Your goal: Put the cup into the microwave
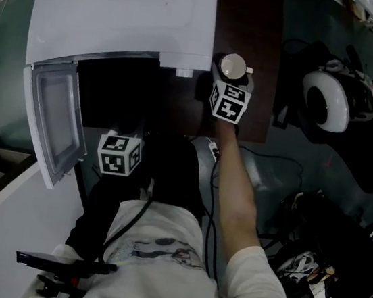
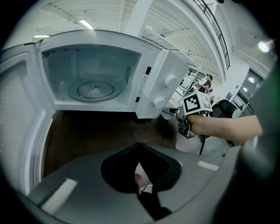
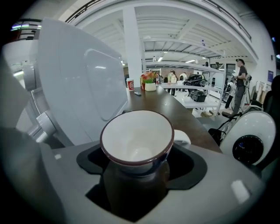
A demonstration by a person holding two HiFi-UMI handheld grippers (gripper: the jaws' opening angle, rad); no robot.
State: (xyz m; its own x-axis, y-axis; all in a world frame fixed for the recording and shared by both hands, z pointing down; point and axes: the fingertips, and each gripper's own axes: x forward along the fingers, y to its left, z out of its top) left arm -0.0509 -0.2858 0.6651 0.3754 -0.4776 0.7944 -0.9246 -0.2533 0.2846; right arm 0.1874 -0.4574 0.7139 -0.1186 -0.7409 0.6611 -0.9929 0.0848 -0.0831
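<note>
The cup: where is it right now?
In the head view the cup is on the brown table, just right of the microwave, between the jaws of the right gripper.

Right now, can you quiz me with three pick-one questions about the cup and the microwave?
1. The cup stands: A on the table beside the microwave; B inside it; C on top of it.
2. The microwave is: A black; B white; C red.
3. Its door is: A shut; B missing; C open.
Answers: A, it sits on the brown top by the microwave's side; B, its casing is white; C, the door swings wide, showing the empty inside.
</note>
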